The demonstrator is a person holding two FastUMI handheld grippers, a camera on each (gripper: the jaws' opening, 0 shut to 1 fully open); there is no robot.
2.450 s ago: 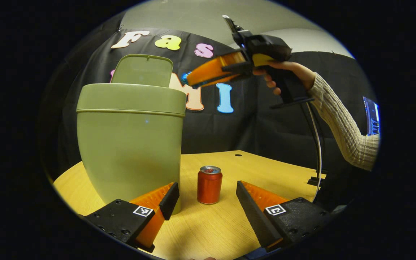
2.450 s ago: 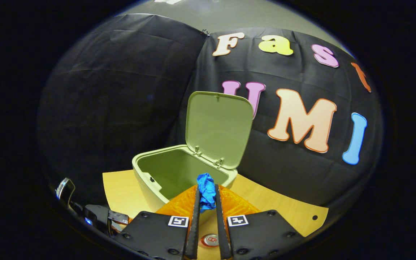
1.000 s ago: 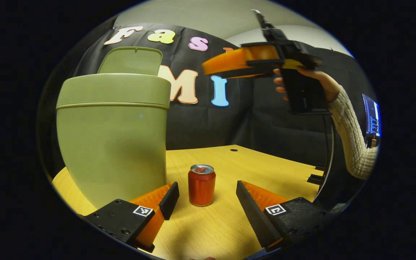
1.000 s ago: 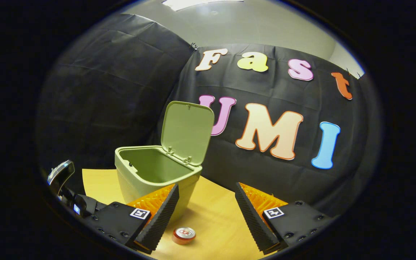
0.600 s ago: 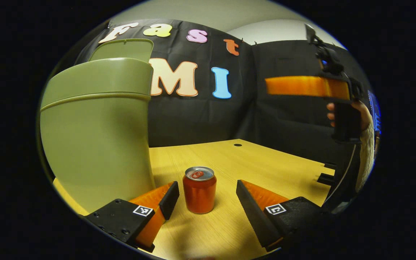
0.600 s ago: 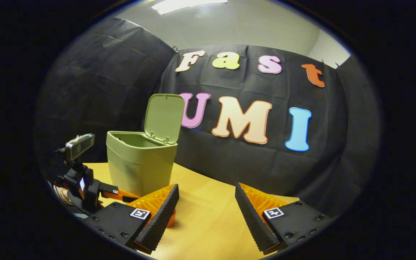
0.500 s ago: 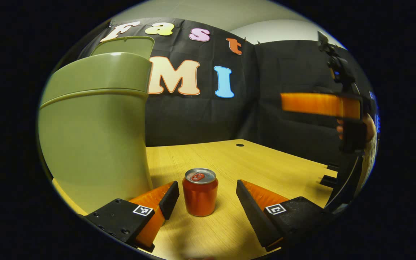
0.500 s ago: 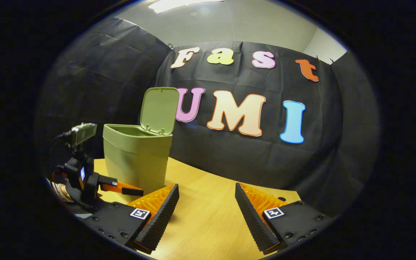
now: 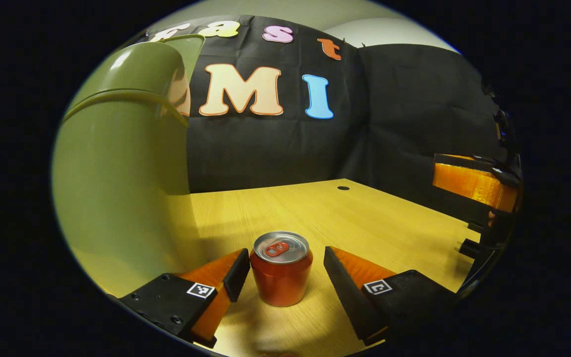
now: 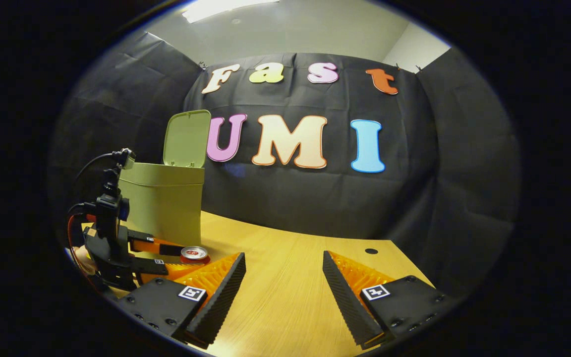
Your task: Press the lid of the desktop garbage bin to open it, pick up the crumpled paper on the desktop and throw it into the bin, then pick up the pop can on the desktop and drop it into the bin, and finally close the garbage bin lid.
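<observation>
Your left hand-held gripper has closed in around the can, fingers apart, smooth green bin crowding its left, right hand-held gripper open over woodgrain worktop.

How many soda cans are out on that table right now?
1. The red can stands upright on the wooden table, between the open fingers of the left gripper, beside the green bin. Any behind the bin would be hidden.

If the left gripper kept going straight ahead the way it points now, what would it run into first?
The pop can. It stands upright on the desk right between the fingers of the open left gripper, so going on would bring it deeper into the jaws. The left finger looks very near it; I cannot tell if they touch.
</observation>
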